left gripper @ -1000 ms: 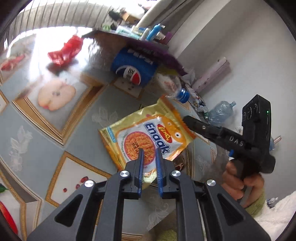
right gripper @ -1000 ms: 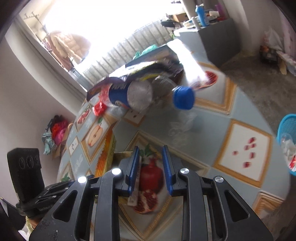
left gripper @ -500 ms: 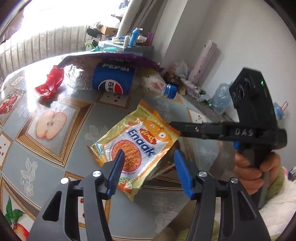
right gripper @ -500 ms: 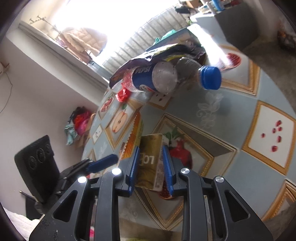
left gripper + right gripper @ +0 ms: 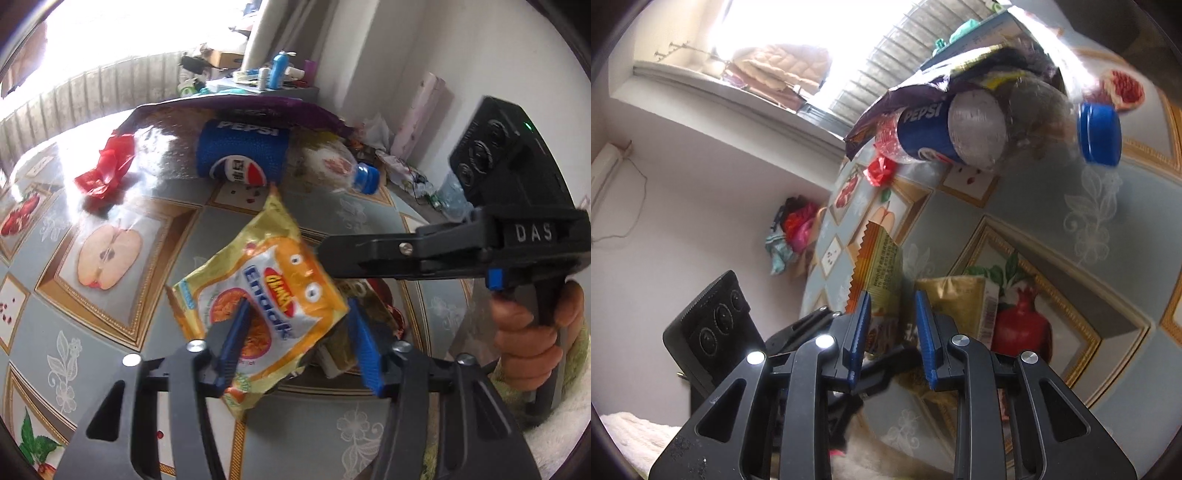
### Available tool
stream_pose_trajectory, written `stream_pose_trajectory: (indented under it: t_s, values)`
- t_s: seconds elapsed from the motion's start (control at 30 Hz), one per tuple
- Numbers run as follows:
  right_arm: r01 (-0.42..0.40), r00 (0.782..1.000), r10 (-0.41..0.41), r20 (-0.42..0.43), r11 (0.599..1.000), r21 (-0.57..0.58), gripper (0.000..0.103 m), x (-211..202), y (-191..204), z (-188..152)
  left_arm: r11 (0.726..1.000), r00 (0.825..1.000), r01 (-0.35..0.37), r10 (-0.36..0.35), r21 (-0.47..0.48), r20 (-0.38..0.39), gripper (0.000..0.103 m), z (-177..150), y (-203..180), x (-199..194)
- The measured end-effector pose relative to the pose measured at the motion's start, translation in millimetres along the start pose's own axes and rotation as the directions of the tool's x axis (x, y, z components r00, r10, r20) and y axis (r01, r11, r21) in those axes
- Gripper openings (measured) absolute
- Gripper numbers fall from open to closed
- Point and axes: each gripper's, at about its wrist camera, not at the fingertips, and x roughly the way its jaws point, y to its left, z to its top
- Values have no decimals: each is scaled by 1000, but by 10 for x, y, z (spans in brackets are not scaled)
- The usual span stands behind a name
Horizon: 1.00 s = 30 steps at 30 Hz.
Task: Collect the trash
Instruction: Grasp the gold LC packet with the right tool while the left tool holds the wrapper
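A yellow Enaak noodle packet is tipped up off the fruit-patterned tablecloth. Its lower part sits between the jaws of my left gripper, which are closing. The left pad lies against the packet's face, and a gap shows at the right pad. In the right wrist view the packet stands on edge. My right gripper keeps a narrow gap around the packet's lower edge without pressing it. From the left wrist view, the right gripper reaches in from the right, its tip at the packet's upper right edge.
A gold wrapper lies just behind the packet. Farther back, a crushed Pepsi bottle with a blue cap lies under a purple bag. A red wrapper sits at the far left. A hand holds the right gripper.
My left jaws went from nearly shut to wide, then narrowed around the packet, which now tilts up. The right gripper swung left toward the packet and gold wrapper, with its gap unchanged.
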Motion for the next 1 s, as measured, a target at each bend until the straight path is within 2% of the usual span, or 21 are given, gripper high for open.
stream_pose_trajectory:
  t_s: [0.1,0.17,0.23,0.27,0.4,0.5,0.57,0.6,0.67,0.77,0.93,1.0]
  values:
    - [17,1000,-17,25,1000,1,26,-103,-4,11,998,1000,10,-10,-66,6,31,6,136,-18]
    - [62,997,-62,43,998,-3,28,-196,-11,-6,995,1000,6,-6,-101,5,21,-7,216,-27]
    - [123,991,-122,49,992,-15,33,-247,-1,-55,990,1000,-13,10,-140,-24,19,-40,310,10]
    - [150,988,-149,46,989,-18,37,-258,5,-90,987,999,-15,9,-163,-35,14,-62,352,26]
    - [231,973,-231,8,971,-54,46,-195,78,-242,961,998,44,-55,-274,-32,9,-138,518,3]
    - [294,955,-295,7,948,-118,61,-104,198,-320,949,997,55,-67,-310,-27,6,-175,583,-23]
    - [351,936,-352,26,921,-168,70,-29,300,-349,946,998,54,-65,-320,-24,5,-187,615,-35]
    - [393,918,-394,38,897,-204,70,29,365,-368,945,998,51,-61,-324,-22,5,-179,634,-44]
    - [431,899,-436,43,864,-260,72,160,456,-384,942,998,51,-60,-333,-17,5,-177,658,-52]
    - [452,885,-463,44,835,-312,72,295,530,-447,939,998,53,-60,-339,-11,5,-185,662,-62]
    - [494,861,-505,60,802,-335,72,465,529,-471,941,999,41,-47,-335,-9,4,-200,658,-70]
    - [508,852,-519,63,793,-336,67,508,494,-458,942,999,36,-41,-334,-8,4,-207,657,-88]
